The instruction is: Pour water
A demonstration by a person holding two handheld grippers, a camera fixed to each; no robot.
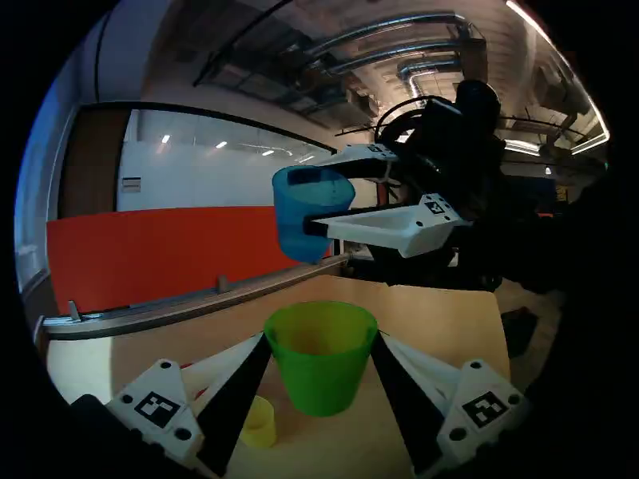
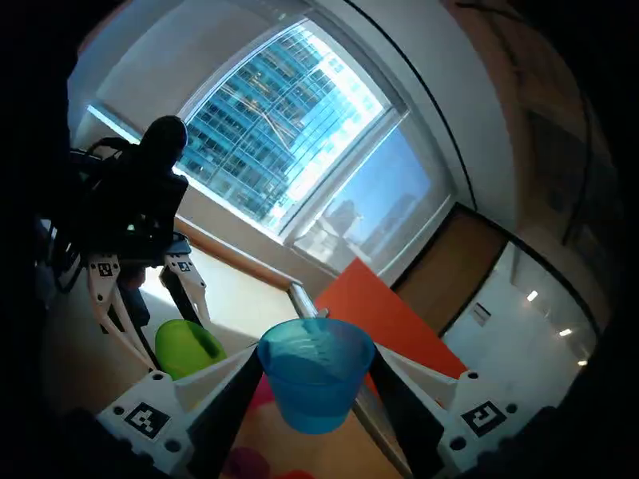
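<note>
My left gripper [image 1: 321,351] is shut on a green cup [image 1: 321,363], held upright just above the wooden table [image 1: 431,315]. Farther off and higher, the right gripper [image 1: 339,195] holds a blue translucent cup [image 1: 307,211], tilted slightly. In the right gripper view, my right gripper [image 2: 315,375] is shut on the blue cup [image 2: 315,383], which holds water. The view is rolled sideways. Beyond it the green cup [image 2: 185,347] sits between the left gripper's fingers [image 2: 108,299].
A small yellow cup [image 1: 257,421] stands on the table below my left finger. Pink items [image 2: 244,461] lie on the table under the blue cup. A metal rail [image 1: 200,299] and an orange wall panel [image 1: 160,251] border the table's far side. A large window [image 2: 319,136] stands behind.
</note>
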